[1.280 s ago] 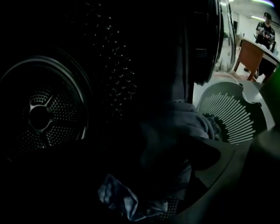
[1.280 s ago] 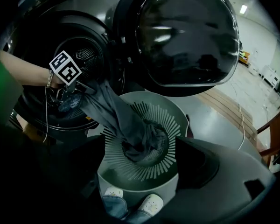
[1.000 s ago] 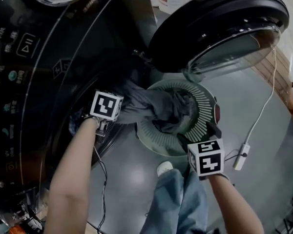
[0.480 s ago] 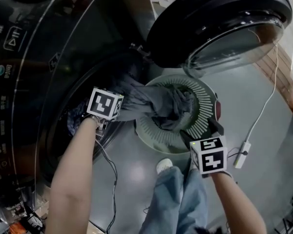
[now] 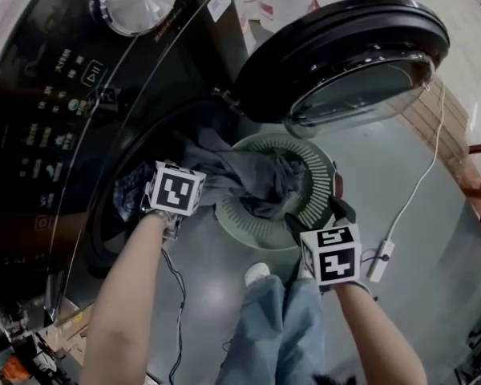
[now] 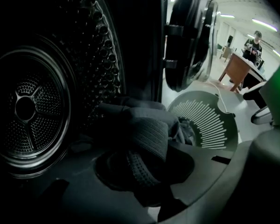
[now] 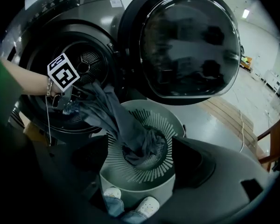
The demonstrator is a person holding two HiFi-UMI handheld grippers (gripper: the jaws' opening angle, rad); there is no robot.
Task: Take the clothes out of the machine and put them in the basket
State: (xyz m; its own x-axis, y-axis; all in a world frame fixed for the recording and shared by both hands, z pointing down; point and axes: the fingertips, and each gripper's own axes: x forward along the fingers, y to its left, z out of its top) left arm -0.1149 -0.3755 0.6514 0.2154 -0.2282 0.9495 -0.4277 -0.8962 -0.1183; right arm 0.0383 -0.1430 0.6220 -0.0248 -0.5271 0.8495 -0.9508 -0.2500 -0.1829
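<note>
**Left gripper clamped on cloth at the drum mouth; right gripper spread above the basket.**

Head view: the left forearm reaches steeply down, with the left gripper (image 5: 156,203) at the lip of the machine (image 5: 56,135). The right gripper (image 5: 314,219) hangs over the near rim of the basket (image 5: 319,184). A grey garment (image 5: 240,175) drapes from the drum into the basket, below the open door (image 5: 345,54). Left gripper view: the jaws have just been closing from wide and now pinch a ribbed cloth (image 6: 147,146) beside the drum (image 6: 28,106). Right gripper view: the jaws stand apart with nothing between them, above the basket and garment. The garment's drape matches the frame a second before.
</note>
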